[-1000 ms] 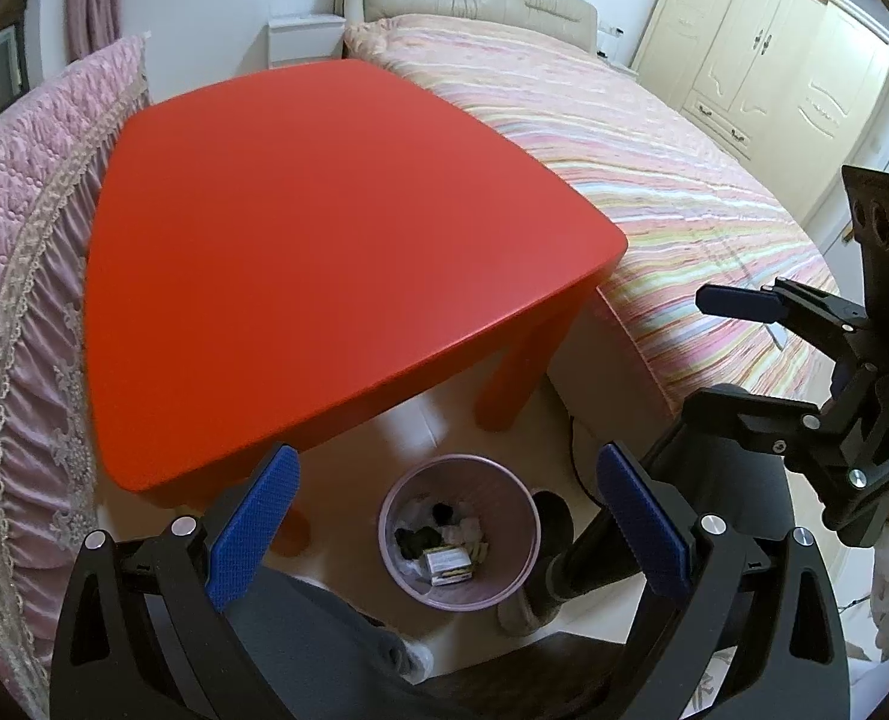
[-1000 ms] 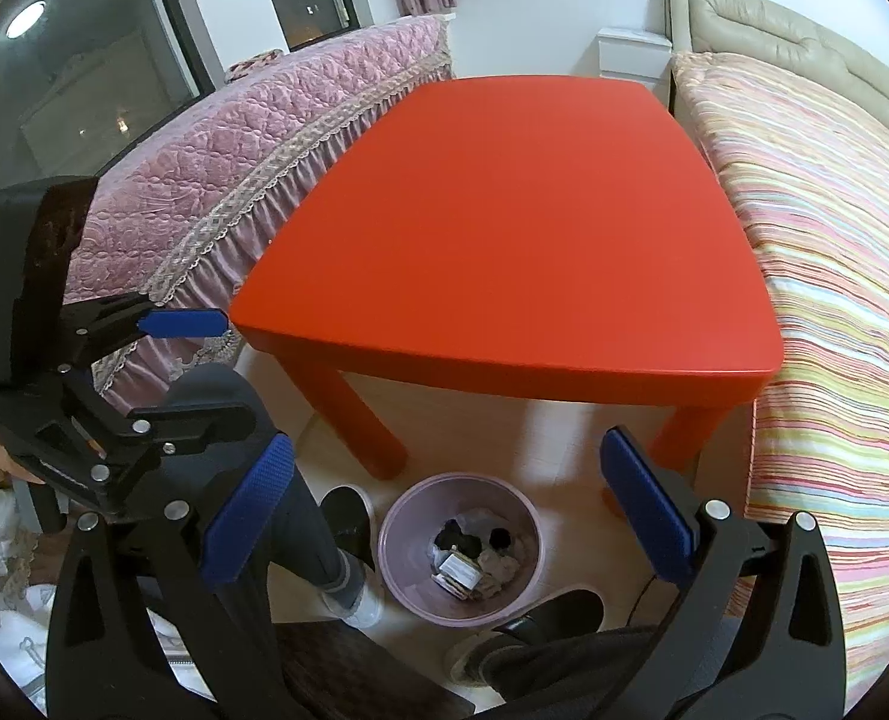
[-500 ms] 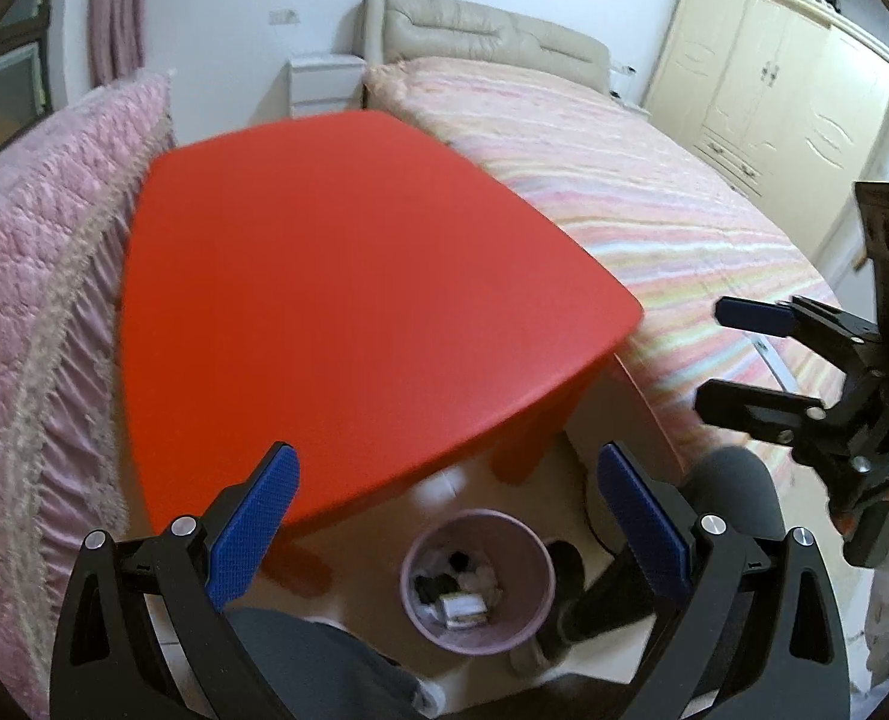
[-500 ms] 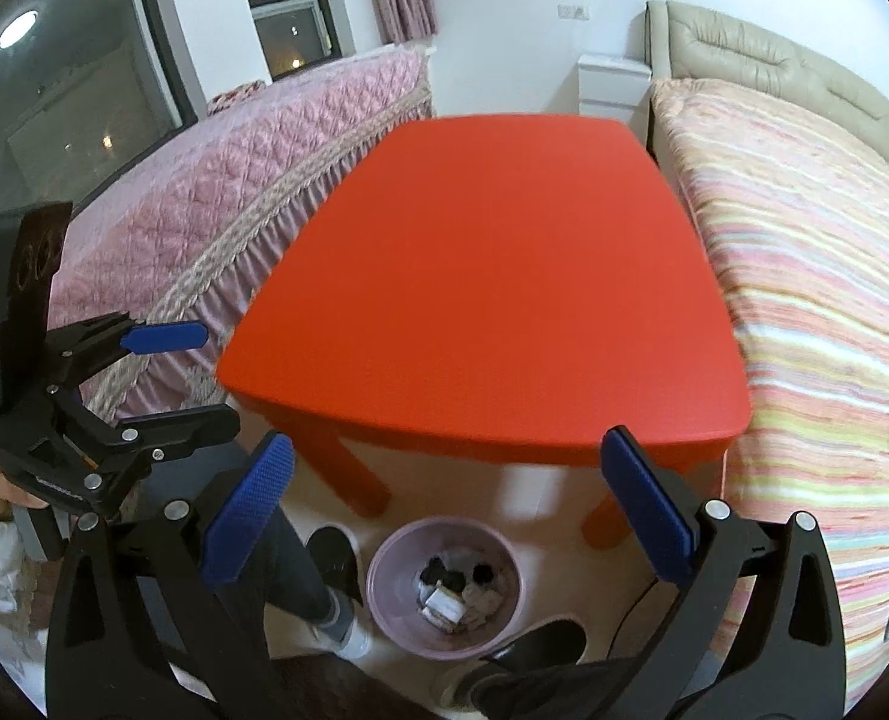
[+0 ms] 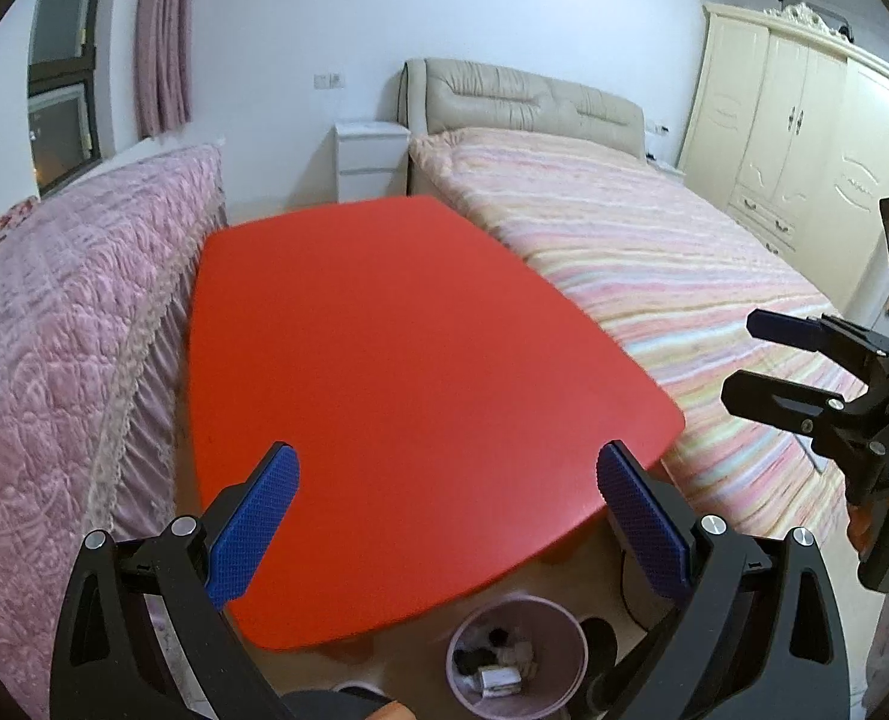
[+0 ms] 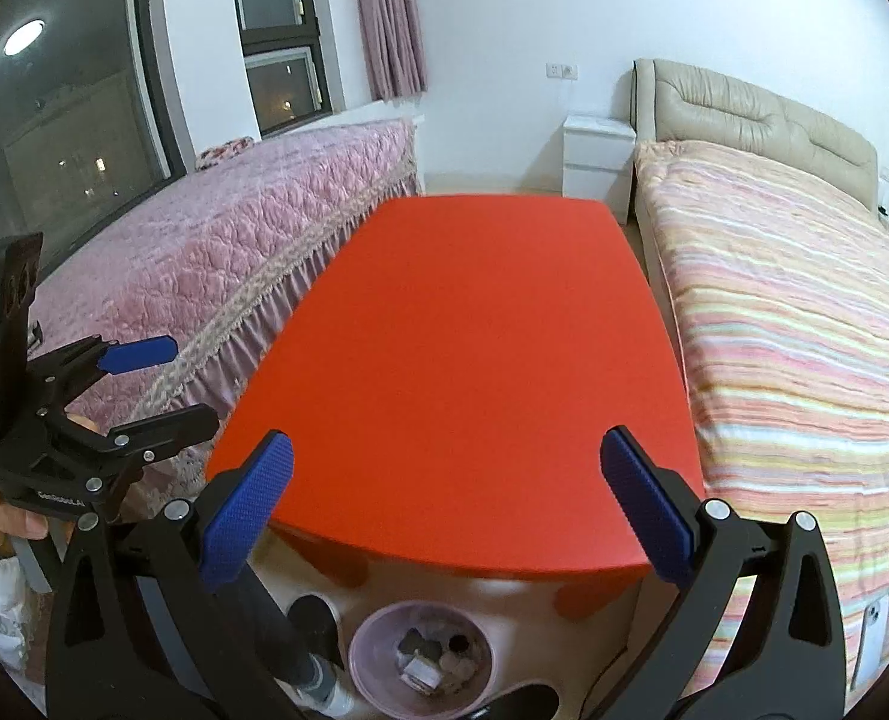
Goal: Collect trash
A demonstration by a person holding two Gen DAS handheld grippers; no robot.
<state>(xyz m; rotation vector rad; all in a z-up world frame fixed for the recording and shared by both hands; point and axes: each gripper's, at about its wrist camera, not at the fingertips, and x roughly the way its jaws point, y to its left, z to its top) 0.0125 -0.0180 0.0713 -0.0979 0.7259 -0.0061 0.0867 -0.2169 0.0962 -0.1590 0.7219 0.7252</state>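
The left claw point(image 5: 447, 531) hangs above the near end of the red worktop point(image 5: 396, 372), its blue-padded fingers point(image 5: 252, 525) spread wide with nothing between them. The right claw point(image 6: 444, 516) is held the same way just beside it, fingers point(image 6: 645, 507) wide apart and holding nothing, over the near edge of the same worktop. Each claw shows in the other's camera: the right one at the far right of the left view, out over the striped bed point(image 5: 654, 252), and the left one at the far left of the right view, in front of the pink quilted bed point(image 6: 204, 252), with the person's hand point(image 6: 0, 525) wrapped round its handle. Down on the floor, below the near edge of the worktop and between the person's dark shoes point(image 6: 315, 621), stands a small pink wastebasket point(image 6: 363, 654). The trash point(image 6: 429, 657) lies inside it: dark crumpled bits, pale scraps and a small white packet, too blurred to name more closely. The worktop sits between the two beds. At the far wall stand a white nightstand point(image 5: 372, 159) and the beige padded headboard point(image 5: 522, 102), and a cream wardrobe point(image 5: 804, 144) fills the right side of the left view. A phone point(image 6: 869, 642) lies on the striped bed near its edge.
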